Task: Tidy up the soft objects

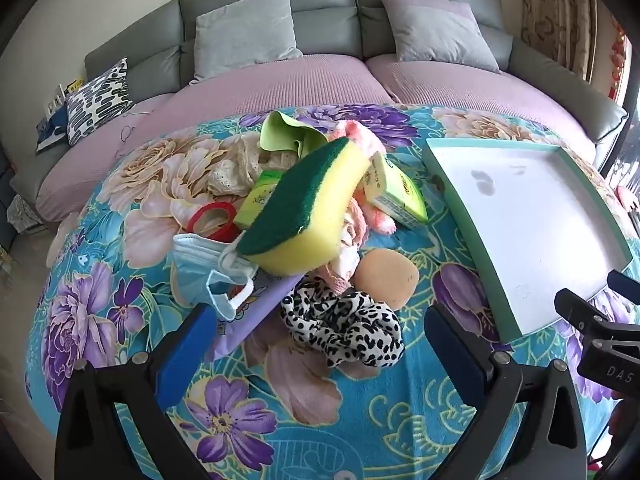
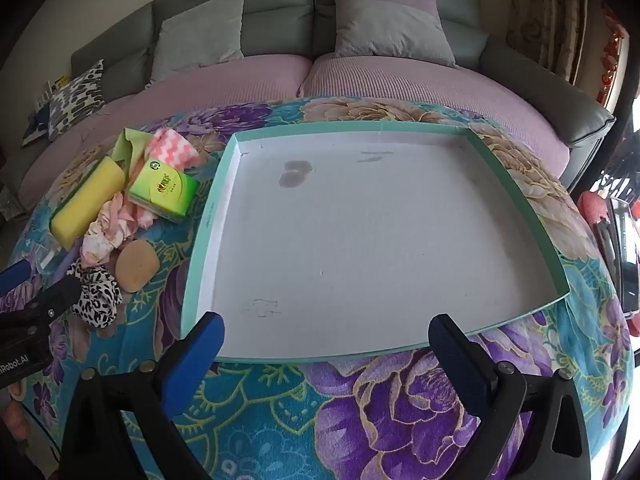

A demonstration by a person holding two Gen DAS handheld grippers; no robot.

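Hovering spread and empty, the left gripper (image 1: 316, 340) is facing the leopard scrunchie (image 1: 344, 330) at lower centre; right gripper (image 2: 326, 344) is gaping too, before the bare tray (image 2: 208, 216). Risk — snagging the mask (image 1: 200, 264) strap, toppling the balanced sponge (image 1: 304, 204).

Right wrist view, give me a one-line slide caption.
Open right gripper facing an empty teal-rimmed tray, soft items piled to its left.
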